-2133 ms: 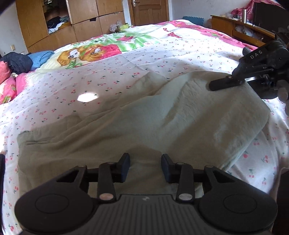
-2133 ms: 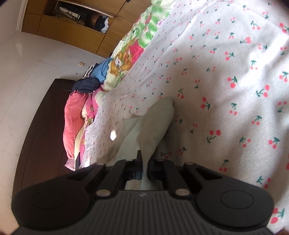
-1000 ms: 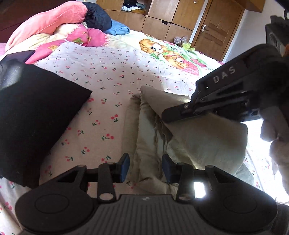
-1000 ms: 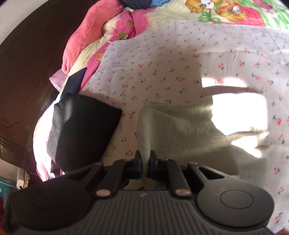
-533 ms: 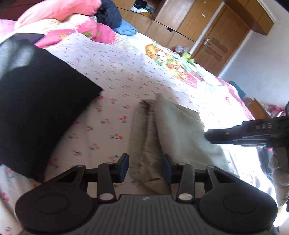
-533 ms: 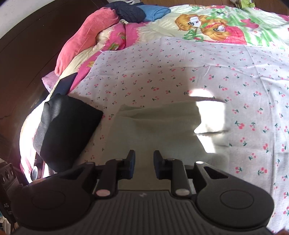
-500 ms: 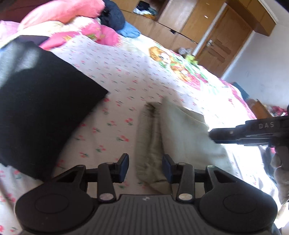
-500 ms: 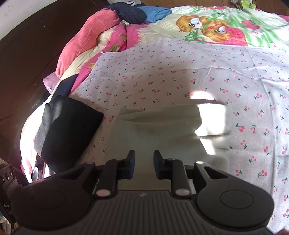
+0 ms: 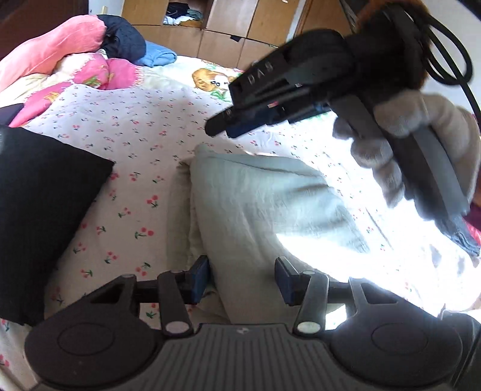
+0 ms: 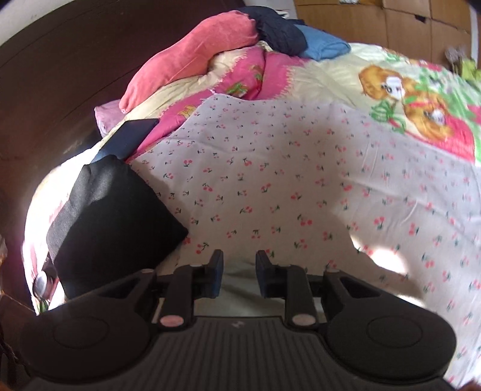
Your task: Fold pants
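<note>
The pale green pants (image 9: 264,204) lie folded in a thick stack on the cherry-print sheet (image 9: 144,144). My left gripper (image 9: 243,279) stands low over their near end. Its jaws are opening, with the fabric lying between the fingers and not pinched. My right gripper (image 9: 219,127), held by a gloved hand (image 9: 415,144), hovers above the far edge of the pants, clear of them. In the right wrist view, the right gripper (image 10: 239,276) is opening with nothing pressed between its pads. Only a strip of the pants (image 10: 240,293) shows under it.
A black cushion (image 9: 39,210) lies to the left of the pants, close to them. Pink pillows (image 10: 192,51), dark and blue clothes (image 10: 300,36) and a cartoon-print blanket (image 10: 405,90) lie farther up the bed. A wooden wardrobe (image 9: 228,27) stands behind. Bright sunlight falls right of the pants.
The right gripper has let go of the pants' folded edge, and has lifted and swung away from them. The left gripper's jaws have spread wider over the fabric.
</note>
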### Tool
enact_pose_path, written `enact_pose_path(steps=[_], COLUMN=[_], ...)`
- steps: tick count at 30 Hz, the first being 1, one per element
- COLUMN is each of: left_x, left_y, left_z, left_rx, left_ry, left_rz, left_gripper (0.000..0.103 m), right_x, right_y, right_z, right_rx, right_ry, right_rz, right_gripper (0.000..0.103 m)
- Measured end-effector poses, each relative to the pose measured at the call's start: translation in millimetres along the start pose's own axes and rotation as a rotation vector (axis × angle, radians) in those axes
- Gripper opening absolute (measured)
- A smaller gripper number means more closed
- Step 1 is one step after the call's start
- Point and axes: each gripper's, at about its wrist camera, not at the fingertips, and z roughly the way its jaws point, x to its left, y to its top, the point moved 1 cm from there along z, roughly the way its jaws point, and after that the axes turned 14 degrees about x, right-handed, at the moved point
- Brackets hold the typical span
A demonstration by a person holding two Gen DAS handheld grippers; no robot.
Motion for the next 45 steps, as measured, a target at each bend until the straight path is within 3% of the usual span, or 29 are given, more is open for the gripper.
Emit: enact_pose_path(steps=[4, 6, 11, 15, 21, 28, 34, 40, 43, 45], left_x=[1.6, 4.5, 2.9, 1.8, 5.1, 3.3, 6.2, 3.7, 4.4, 4.9], left_y=[0.5, 0.5, 1.4, 1.1, 1.5, 2.6, 3.0, 3.4, 3.5, 3.5], left_z=[-1.9, -0.4, 2.2, 2.2, 3.9, 6.7, 8.4, 9.8, 9.6, 9.2], left_rx=[-0.008, -0.008, -0.006, -0.009, -0.005, 0.001, 0.006, 0.009, 0.009, 0.007], left_ry=[-0.019, -0.026, -0.04, -0.051, -0.062, -0.062, -0.071, -0.065, -0.064, -0.061], left_rz=[-0.003, -0.019, -0.013, -0.011, -0.029, -0.01, -0.022, -0.015, -0.019, -0.024], left_gripper=[0.059, 0.059, 0.059, 0.059, 0.059, 0.059, 0.059, 0.059, 0.059, 0.059], right_x=[-1.6, -0.5, 5.1, 16.4, 12.2, 14.3, 7.7, 8.3, 7.3, 9.8], right_y=[20.4, 21.3, 16.7, 14.8, 27.1, 30.8, 44.1, 45.4, 44.1, 41.4], right_z=[14.7, 17.9, 17.2, 32.1, 34.2, 49.3, 49.7, 61.6, 60.7, 52.5], right_rx=[0.153, 0.192, 0.257, 0.317, 0.302, 0.383, 0.381, 0.424, 0.413, 0.375], right_ry=[-0.003, -0.017, 0.053, -0.004, 0.028, 0.037, 0.118, 0.104, 0.107, 0.073], right_rz=[-0.192, -0.281, -0.404, -0.508, -0.513, -0.546, -0.475, -0.489, -0.424, -0.429], right_gripper=[0.028, 0.029, 0.028, 0.028, 0.028, 0.028, 0.026, 0.029, 0.004, 0.003])
